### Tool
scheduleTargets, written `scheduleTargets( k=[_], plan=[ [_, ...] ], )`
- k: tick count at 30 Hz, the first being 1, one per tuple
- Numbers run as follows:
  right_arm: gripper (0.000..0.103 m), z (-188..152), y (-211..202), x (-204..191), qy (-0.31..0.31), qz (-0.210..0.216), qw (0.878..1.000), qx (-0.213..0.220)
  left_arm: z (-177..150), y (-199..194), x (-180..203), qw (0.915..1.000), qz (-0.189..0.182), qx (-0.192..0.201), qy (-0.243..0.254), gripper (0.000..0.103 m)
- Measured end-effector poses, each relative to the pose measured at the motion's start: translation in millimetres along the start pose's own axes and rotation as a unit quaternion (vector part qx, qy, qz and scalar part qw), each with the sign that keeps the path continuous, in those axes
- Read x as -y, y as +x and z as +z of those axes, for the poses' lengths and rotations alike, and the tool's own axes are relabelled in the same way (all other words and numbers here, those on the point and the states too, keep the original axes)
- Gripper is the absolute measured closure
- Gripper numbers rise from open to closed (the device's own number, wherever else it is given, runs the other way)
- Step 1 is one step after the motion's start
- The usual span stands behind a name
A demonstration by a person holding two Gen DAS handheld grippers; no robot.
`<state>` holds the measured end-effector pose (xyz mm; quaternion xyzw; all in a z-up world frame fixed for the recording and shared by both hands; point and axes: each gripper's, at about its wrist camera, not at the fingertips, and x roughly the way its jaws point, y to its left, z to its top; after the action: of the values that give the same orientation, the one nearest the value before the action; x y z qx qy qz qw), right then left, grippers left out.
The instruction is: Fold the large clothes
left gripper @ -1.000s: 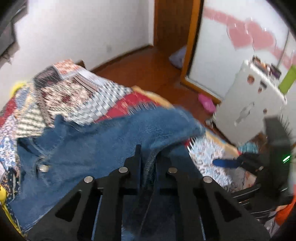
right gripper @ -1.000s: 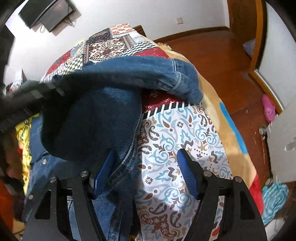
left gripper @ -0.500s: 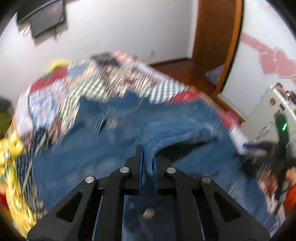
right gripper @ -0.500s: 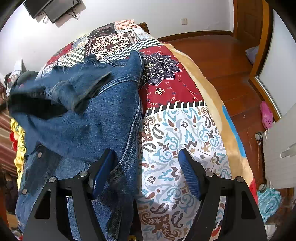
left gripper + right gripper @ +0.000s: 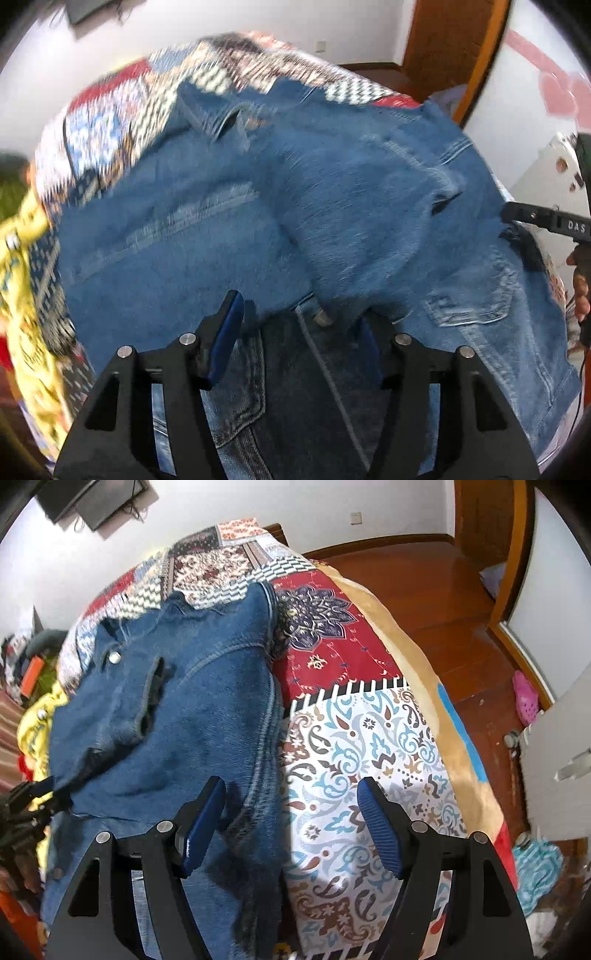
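On the patchwork-quilted bed [image 5: 369, 738] lies the blue denim jacket [image 5: 295, 206], a sleeve folded across it. Only the right view shows bare quilt beside its edge. Left claw [image 5: 303, 325] is opening above denim, gripping nothing; right claw [image 5: 291, 812] hangs open, straddling the jacket's edge.

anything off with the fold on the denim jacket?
Slightly untidy. The folded-over sleeve on the denim jacket lies rumpled and askew, its cuff gaping. The jacket's right edge overhangs onto the patchwork bedspread. No damage shows.
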<state>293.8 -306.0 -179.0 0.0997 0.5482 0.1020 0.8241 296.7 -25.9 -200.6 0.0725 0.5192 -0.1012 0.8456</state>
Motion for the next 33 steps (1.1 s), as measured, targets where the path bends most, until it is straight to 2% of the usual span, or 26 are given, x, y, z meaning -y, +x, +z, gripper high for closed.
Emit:
scheduleTargets(
  k=[3,5,8,12,16,20,22,23,24,27,33],
  plan=[
    [0.032,1.1,-9.3,-3.7,-0.002,0.007,1.000,0.012,9.5,-16.2,16.3,0.9994,-0.006,0.024,0.026,0.036],
    [0.032,2.6,-13.7,-8.3,-0.009,0.006,1.000,0.019,18.9,-21.1,28.6,0.9983,-0.022,0.035,0.042,0.036],
    [0.032,4.9,-17.5,-14.6,-0.019,0.007,0.999,0.027,32.9,-17.3,46.4,0.9965,-0.027,0.044,0.065,0.036],
    [0.032,5.2,-16.2,-20.1,-0.028,0.011,0.999,0.028,48.3,10.7,69.8,0.9942,-0.024,0.021,0.102,0.036],
    [0.032,3.0,-10.0,-24.5,-0.039,0.011,0.999,0.023,57.3,47.4,88.8,0.9909,-0.004,-0.006,0.134,0.036],
    [0.032,4.5,-1.0,-26.1,-0.039,-0.002,0.999,0.016,62.4,63.0,97.3,0.9888,0.015,0.003,0.149,0.036],
    [0.032,5.4,6.7,-26.6,-0.039,-0.007,0.999,0.008,65.2,65.2,99.5,0.9876,0.011,0.016,0.156,0.046],
    [0.032,4.8,9.0,-27.0,-0.040,-0.012,0.999,0.003,63.9,64.2,100.4,0.9868,0.002,0.020,0.161,0.061],
    [0.032,4.1,12.3,-27.6,-0.041,-0.018,0.999,-0.002,63.5,62.7,101.2,0.9865,0.001,0.023,0.162,0.069],
    [0.032,0.1,17.4,-30.0,-0.050,-0.027,0.998,-0.010,62.9,47.1,96.4,0.9870,-0.002,0.054,0.152,0.080],
    [0.031,0.2,15.4,-30.5,-0.047,-0.028,0.998,-0.011,63.8,-13.5,47.3,0.9902,-0.027,0.120,0.065,0.084]
  ],
)
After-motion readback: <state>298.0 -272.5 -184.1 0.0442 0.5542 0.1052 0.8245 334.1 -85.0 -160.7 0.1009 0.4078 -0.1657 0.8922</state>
